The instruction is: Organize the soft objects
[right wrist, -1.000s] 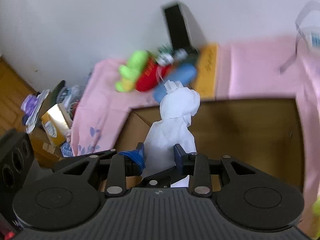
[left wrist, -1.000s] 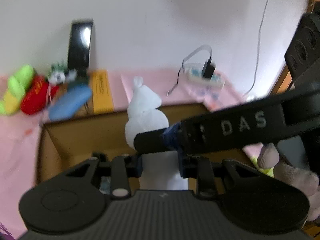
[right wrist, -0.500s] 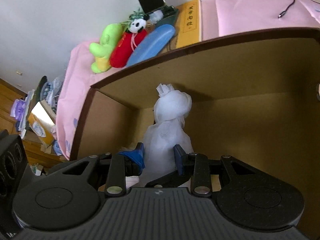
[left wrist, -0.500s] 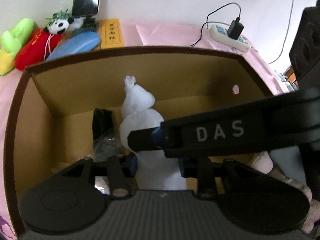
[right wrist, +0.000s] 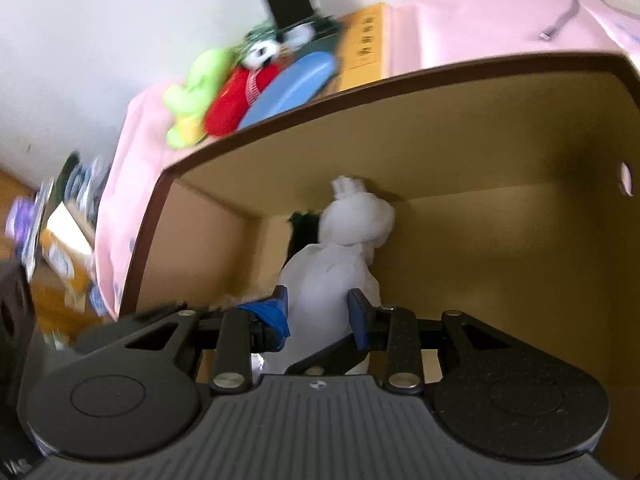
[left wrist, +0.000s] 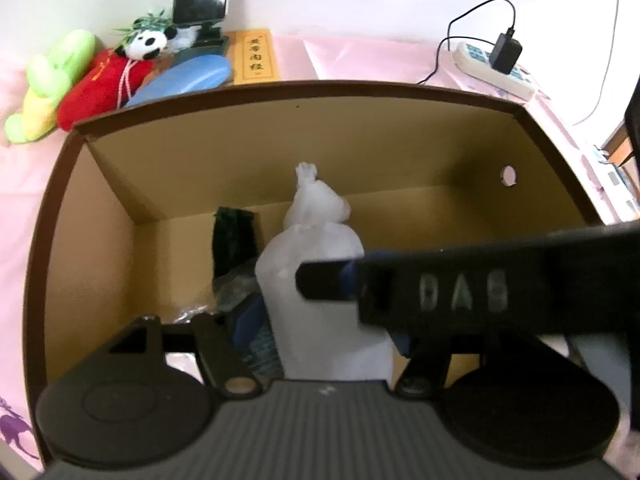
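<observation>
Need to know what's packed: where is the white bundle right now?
The white bundle is down inside the cardboard box, near its middle, just right of a dark item on the box floor.

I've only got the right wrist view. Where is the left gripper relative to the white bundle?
Observer: Inside the box, around the bundle. The left gripper has its jaws opening, and the pad that shows stands off the bundle.
Operator: Does my right gripper show in that view?
Observer: Yes. One finger of the right gripper lies across the bundle and hides the left gripper's other pad.
Operator: Anything behind the box on the right?
Observer: A power strip on the pink cloth, with a black charger plugged into it.
</observation>
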The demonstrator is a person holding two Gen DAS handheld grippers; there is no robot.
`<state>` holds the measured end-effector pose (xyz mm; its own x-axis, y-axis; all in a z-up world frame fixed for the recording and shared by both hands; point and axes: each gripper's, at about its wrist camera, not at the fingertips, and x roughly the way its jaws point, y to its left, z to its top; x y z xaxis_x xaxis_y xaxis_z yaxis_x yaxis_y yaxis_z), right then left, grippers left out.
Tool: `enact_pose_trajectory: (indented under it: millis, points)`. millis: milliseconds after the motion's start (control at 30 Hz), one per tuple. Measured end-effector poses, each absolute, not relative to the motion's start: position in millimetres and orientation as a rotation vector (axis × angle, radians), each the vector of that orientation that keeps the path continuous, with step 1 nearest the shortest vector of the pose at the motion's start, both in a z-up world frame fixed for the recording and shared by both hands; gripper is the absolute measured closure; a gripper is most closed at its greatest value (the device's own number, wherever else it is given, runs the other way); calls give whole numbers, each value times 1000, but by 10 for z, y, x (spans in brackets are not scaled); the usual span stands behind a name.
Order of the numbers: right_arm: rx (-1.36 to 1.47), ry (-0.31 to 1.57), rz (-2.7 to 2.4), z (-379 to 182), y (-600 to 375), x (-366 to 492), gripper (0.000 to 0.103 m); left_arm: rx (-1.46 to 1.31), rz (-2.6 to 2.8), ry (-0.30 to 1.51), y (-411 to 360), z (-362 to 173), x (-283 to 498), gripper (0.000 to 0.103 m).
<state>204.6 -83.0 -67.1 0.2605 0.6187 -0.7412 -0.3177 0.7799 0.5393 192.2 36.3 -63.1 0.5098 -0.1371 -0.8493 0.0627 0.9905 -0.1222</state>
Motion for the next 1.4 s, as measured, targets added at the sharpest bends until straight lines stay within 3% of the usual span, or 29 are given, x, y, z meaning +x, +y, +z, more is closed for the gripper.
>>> enact_pose_trajectory:
  millis: [1400]
  points:
    - [213,889,649,-512,-804,1759,86,-9,-71,967,295,-608,1846,39]
